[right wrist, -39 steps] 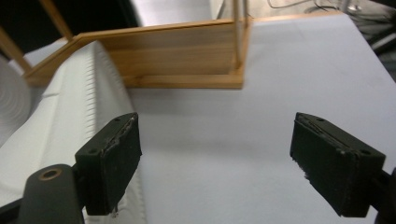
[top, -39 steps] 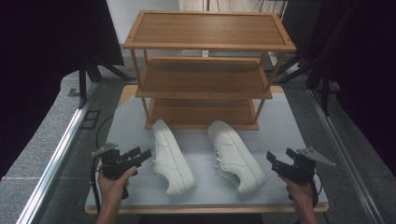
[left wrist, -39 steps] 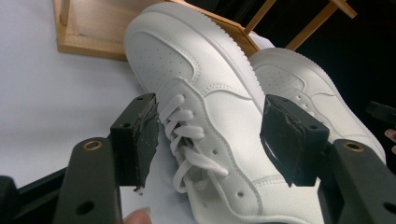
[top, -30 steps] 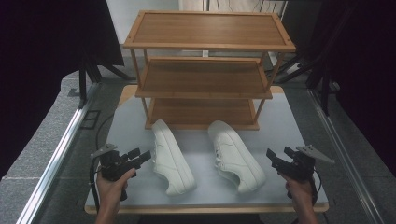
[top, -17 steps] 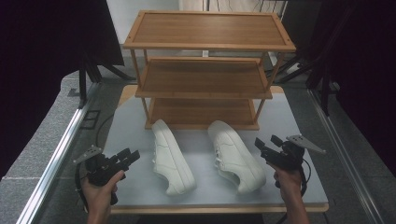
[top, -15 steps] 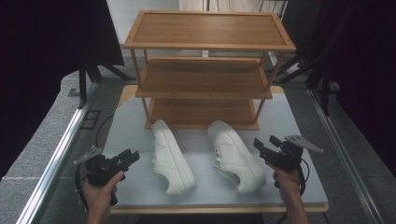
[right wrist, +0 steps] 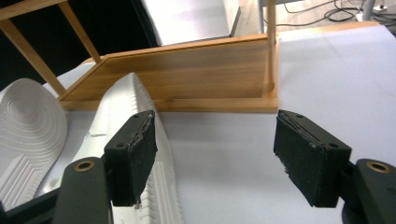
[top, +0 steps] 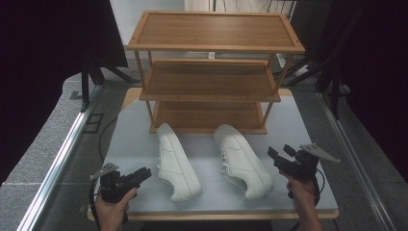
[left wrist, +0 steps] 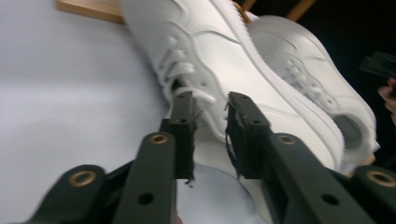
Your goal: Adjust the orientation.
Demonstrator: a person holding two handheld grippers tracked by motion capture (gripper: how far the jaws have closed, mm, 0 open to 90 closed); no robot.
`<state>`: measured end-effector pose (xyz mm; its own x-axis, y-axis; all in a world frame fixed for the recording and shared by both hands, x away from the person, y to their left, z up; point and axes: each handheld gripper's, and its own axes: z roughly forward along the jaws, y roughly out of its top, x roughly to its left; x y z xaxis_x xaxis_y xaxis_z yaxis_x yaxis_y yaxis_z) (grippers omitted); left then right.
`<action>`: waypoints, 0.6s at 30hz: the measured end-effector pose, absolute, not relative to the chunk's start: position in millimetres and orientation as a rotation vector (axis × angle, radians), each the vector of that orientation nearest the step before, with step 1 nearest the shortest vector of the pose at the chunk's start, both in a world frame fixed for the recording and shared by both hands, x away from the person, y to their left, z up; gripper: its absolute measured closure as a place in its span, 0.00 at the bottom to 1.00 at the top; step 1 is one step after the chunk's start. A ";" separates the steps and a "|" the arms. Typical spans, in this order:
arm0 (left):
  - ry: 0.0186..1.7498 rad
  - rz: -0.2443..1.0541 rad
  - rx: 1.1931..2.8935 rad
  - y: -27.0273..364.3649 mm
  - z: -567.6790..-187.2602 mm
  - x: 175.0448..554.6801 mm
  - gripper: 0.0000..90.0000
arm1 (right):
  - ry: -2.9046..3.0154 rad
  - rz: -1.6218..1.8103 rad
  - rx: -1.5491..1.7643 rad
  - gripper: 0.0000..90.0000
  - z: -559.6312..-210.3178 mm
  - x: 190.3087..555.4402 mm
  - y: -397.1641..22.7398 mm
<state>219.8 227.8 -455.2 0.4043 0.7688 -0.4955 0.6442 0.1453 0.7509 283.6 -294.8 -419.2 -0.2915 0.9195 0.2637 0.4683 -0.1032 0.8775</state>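
Since the earlier frame, the left tongs (top: 144, 172) have pulled back toward the desk's near left corner and their jaws have just been closing; they now stand narrow, with nothing between them. They point at the left white shoe (top: 176, 161), which lies just beyond their tips in the left gripper view. Meanwhile the right tongs (top: 273, 155) have edged in beside the right white shoe (top: 242, 160), jaws wide and empty. Both shoes lie side by side on the grey desk (top: 134, 139), toes toward the person, heels near the bottom shelf of the wooden rack (top: 211, 82).
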 end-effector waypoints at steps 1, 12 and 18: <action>1.290 0.128 1.573 226.6 -455.0 220.4 0.86 | 1.732 1.373 1.522 0.33 -420.3 283.4 -296.2; 1.276 0.038 1.625 214.3 -464.8 215.1 0.95 | 1.721 1.334 1.567 0.33 -426.7 280.9 -301.1; 1.258 0.004 1.674 198.8 -470.0 216.1 0.96 | 1.722 1.324 1.580 0.33 -429.4 280.6 -301.7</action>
<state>216.1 198.8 -470.0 0.4589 0.7219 -0.5179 0.7183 0.0417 0.6945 280.6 -301.7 -429.4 -0.2413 0.9325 0.2687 0.4991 -0.1182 0.8585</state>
